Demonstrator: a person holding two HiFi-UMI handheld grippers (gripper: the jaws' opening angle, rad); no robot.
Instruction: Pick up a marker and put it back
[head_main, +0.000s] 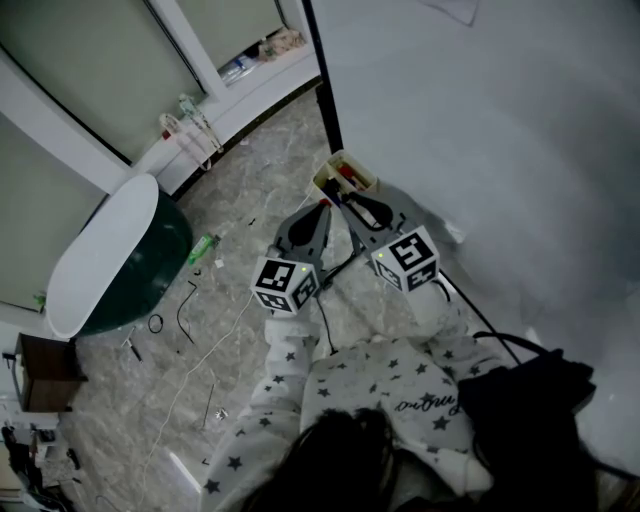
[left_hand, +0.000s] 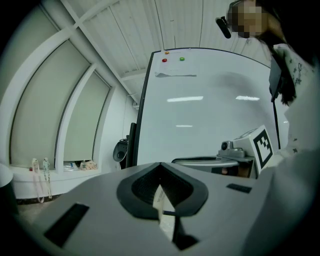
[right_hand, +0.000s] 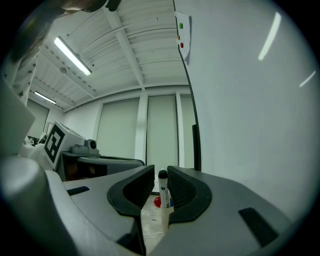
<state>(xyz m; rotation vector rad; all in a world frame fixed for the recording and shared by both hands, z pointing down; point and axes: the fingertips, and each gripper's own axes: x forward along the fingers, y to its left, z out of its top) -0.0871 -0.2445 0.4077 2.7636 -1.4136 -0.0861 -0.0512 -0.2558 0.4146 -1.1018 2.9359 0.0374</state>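
A small cream box (head_main: 358, 168) of markers sits at the foot of the whiteboard (head_main: 480, 120). Both grippers point at it. My right gripper (head_main: 338, 194) reaches into the box. In the right gripper view a white marker (right_hand: 163, 197) with a black cap stands upright between the jaws of this gripper (right_hand: 160, 171). It rests against the right pad, with a thin gap on the left. A red cap (right_hand: 157, 202) shows behind it. My left gripper (head_main: 321, 208) is at the box's near corner, and its jaws (left_hand: 160, 166) are closed on a thin cream edge of the box (left_hand: 166, 215).
The whiteboard's black post (head_main: 326, 95) rises just left of the box. A green and white tub (head_main: 110, 262) stands on the marble floor to the left, with loose cables (head_main: 186, 312) nearby. A black bag (head_main: 530, 400) lies at lower right.
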